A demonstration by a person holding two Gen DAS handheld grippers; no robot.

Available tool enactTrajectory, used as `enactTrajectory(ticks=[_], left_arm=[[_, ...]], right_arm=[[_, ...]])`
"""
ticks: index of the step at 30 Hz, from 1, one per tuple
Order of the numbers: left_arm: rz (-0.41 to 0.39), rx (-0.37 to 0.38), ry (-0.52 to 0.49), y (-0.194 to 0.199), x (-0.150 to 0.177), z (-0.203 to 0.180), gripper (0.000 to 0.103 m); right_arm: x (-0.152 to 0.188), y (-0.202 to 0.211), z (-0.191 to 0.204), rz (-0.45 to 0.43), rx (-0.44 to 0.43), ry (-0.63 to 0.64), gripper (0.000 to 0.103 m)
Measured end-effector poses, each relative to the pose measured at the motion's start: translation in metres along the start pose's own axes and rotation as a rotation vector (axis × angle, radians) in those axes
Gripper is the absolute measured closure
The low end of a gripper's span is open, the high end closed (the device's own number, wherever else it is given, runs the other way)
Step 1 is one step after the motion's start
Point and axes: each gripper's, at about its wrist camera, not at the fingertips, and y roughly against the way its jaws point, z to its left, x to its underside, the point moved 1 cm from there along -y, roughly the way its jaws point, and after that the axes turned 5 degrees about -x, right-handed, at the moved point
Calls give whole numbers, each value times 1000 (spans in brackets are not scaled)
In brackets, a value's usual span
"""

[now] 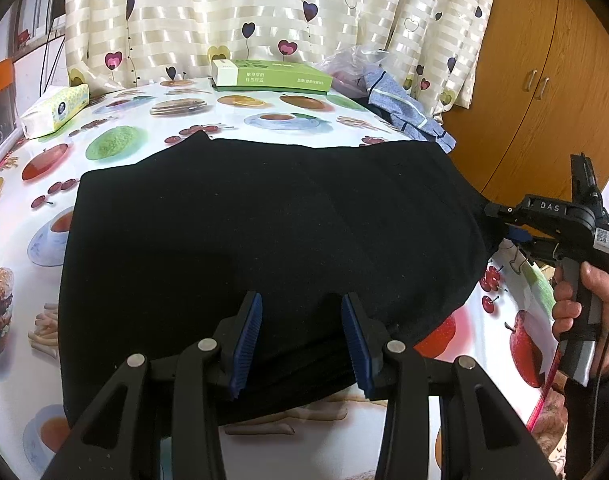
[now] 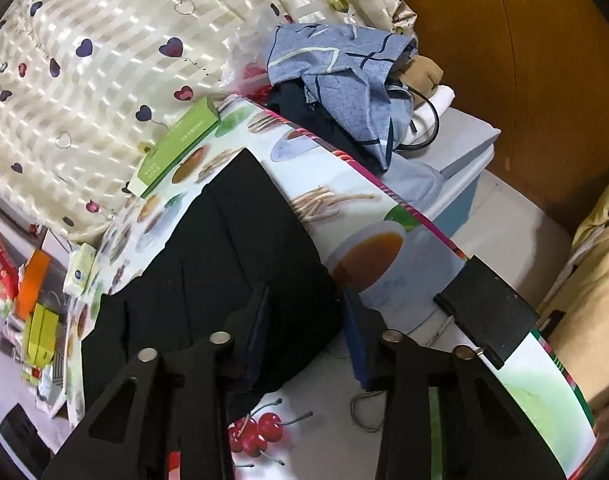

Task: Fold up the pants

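Black pants [image 1: 264, 232] lie folded flat on a table under a food-print cloth [image 1: 152, 120]. In the left wrist view my left gripper [image 1: 302, 320] hovers over their near edge. Its blue pads [image 1: 248, 340] stand apart, the dark fabric lies between them, and nothing is pinched. At the right, a hand [image 1: 572, 304] holds my right gripper [image 1: 494, 216] at the pants' right edge, where the cloth rises to a point at its tips. In the right wrist view that gripper [image 2: 306, 308] has bunched black pants [image 2: 232, 248] filling the gap between its fingers.
A green box [image 1: 270, 76] and a tissue pack [image 1: 56, 110] sit at the table's far side before a heart-print curtain. A blue-grey garment heap [image 2: 344, 80] rests on a grey bin [image 2: 460, 148] past the table's right edge. A black clip [image 2: 488, 312] grips that edge. A wooden cabinet [image 1: 544, 80] stands behind.
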Motion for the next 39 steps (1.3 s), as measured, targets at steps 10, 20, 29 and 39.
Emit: enactTrajectory(ticks=[10,20,29,39], left_arm=[[0,3,2,0,0,-2,59],[-51,-7,26,13,-1,4,59],[-62,-38,96,20,4,29,59],[-49,-11,48,16,4,16,59]], right_arm=[[-5,23,17,-70,-170,53,86],[-14,43,106,-84,-400,256,96],[-12,32,84,-33,-243,198,89],[-13,18,-5,189,-149,153,42]])
